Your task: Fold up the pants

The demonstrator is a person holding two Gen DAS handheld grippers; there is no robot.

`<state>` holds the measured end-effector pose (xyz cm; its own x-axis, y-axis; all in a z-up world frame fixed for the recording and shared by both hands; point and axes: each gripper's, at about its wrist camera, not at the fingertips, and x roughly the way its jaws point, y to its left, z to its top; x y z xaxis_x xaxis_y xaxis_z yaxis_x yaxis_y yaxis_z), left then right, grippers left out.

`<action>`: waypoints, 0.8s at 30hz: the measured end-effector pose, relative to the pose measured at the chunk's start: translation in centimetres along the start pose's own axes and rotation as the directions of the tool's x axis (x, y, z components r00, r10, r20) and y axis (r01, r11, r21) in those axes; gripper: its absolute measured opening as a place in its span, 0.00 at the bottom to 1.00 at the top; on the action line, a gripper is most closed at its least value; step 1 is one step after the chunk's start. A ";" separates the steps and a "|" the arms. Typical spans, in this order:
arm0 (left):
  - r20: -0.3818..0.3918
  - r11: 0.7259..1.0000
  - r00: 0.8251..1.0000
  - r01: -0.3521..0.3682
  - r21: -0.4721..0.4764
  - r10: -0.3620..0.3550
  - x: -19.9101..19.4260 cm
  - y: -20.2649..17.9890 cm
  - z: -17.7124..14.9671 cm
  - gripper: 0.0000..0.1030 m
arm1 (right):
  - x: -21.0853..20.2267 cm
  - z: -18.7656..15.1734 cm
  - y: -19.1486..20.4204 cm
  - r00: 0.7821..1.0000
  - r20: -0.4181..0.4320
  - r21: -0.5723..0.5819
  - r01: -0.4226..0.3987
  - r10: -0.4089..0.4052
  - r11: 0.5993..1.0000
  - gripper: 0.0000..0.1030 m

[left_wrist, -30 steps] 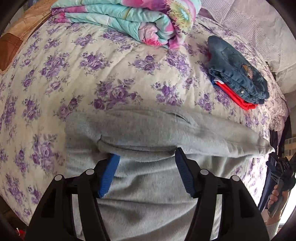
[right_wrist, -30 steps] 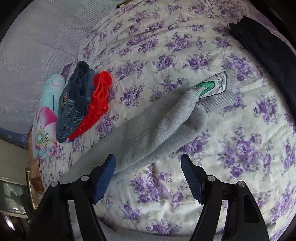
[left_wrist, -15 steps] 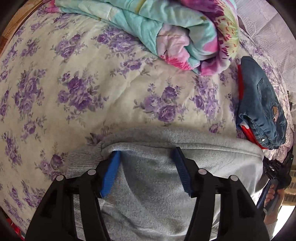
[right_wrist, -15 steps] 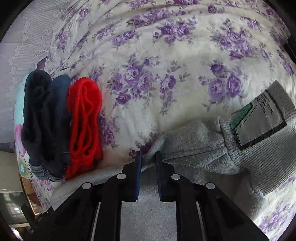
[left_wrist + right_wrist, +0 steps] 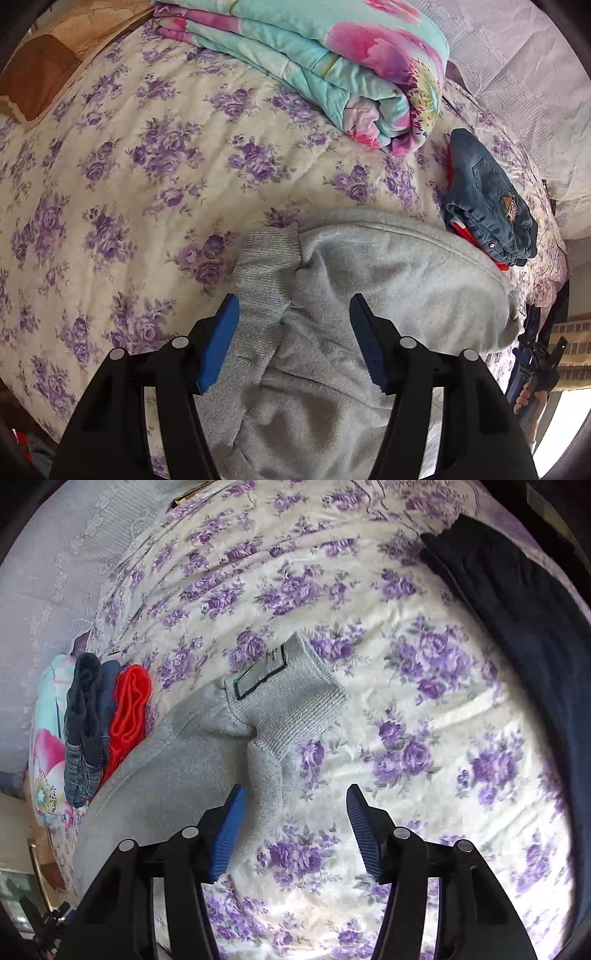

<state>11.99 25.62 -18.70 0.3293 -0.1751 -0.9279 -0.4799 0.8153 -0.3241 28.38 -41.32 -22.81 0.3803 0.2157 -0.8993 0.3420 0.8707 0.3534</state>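
Grey sweatpants [image 5: 388,288] lie folded over on the flowered bedspread [image 5: 147,177], a ribbed cuff [image 5: 266,266] on top at the left. My left gripper [image 5: 293,332] is open just above the pants, jaws either side of the cuff. In the right wrist view the pants [image 5: 177,768] lie at the left, with a ribbed cuff bearing a patch label [image 5: 291,701] pointing away. My right gripper [image 5: 293,816] is open and empty, its left finger at the edge of the pants.
A rolled turquoise and pink quilt [image 5: 332,66] lies at the back. Folded blue jeans [image 5: 487,206] on a red garment [image 5: 129,709] sit beside the pants. A dark garment [image 5: 517,627] lies at the right of the bed. The bed edge runs along the right in the left wrist view.
My right gripper was shut on the pants' edge half a second ago; now it is open and has drawn back. The left gripper pulled back, baring the cuff.
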 end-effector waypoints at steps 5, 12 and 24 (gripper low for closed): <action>-0.022 0.999 1.000 0.022 0.033 -0.021 0.0 -1.7 -1.2 0.60 | 3.2 -0.5 -0.1 0.998 0.005 0.066 -0.056 0.056 0.996 0.10; -0.110 0.991 0.994 -0.008 0.133 0.023 3.4 -4.4 -3.7 0.60 | -3.5 -3.8 0.2 0.994 0.090 0.039 -0.065 0.061 0.997 0.10; -0.144 0.963 0.981 -0.092 0.254 0.132 5.3 -6.8 -4.1 0.63 | -0.6 -7.3 -0.5 0.996 -0.026 -0.058 0.087 -0.089 0.995 0.27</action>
<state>13.66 16.93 -22.14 0.1422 -0.1437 -0.9793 -0.2860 0.9412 -0.1797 21.76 -38.68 -24.36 0.3262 0.1488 -0.9335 0.3238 0.9102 0.2582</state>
